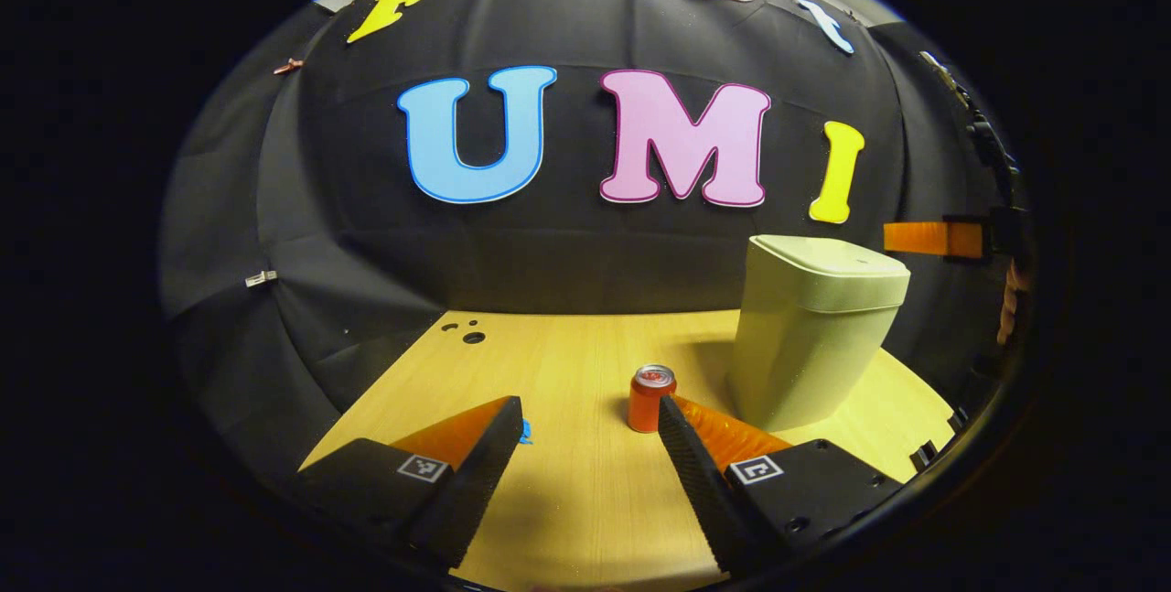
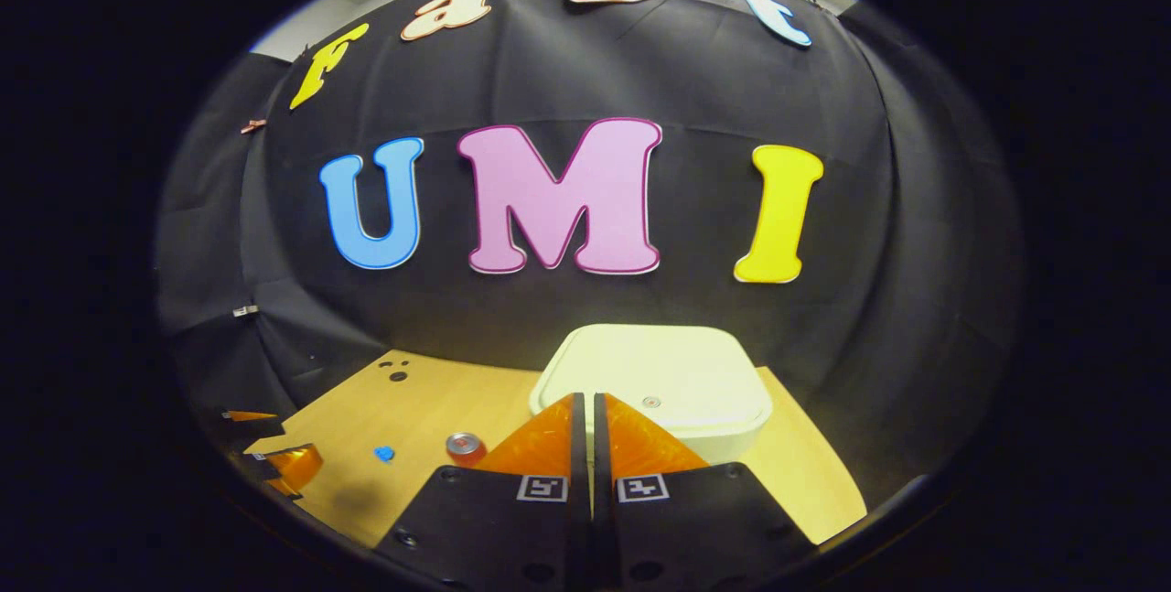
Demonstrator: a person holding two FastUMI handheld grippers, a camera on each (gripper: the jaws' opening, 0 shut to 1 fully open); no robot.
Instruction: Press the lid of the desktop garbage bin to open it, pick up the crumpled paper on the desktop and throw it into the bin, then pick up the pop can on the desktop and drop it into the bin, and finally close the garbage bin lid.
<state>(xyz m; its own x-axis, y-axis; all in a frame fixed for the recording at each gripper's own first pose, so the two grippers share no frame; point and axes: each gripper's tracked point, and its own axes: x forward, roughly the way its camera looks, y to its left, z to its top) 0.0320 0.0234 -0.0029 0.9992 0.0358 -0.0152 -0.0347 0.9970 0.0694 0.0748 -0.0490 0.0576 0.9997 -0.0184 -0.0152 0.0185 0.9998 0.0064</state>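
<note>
The right tool (image 2: 586, 404), fingers together, hung over the closed bin lid (image 2: 659, 372). The left tool (image 1: 590, 418) gaped; the can (image 1: 650, 398) at one o'clock looked light, slippery, best gripped mid-body.

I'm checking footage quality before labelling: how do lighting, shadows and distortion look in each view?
Left gripper view: fisheye bends the table edge; the garbage bin is brightly lit, and the pop can stays sharp. Right gripper view: the bin lid looks nearly washed out, with darkness toward the edges.
</note>
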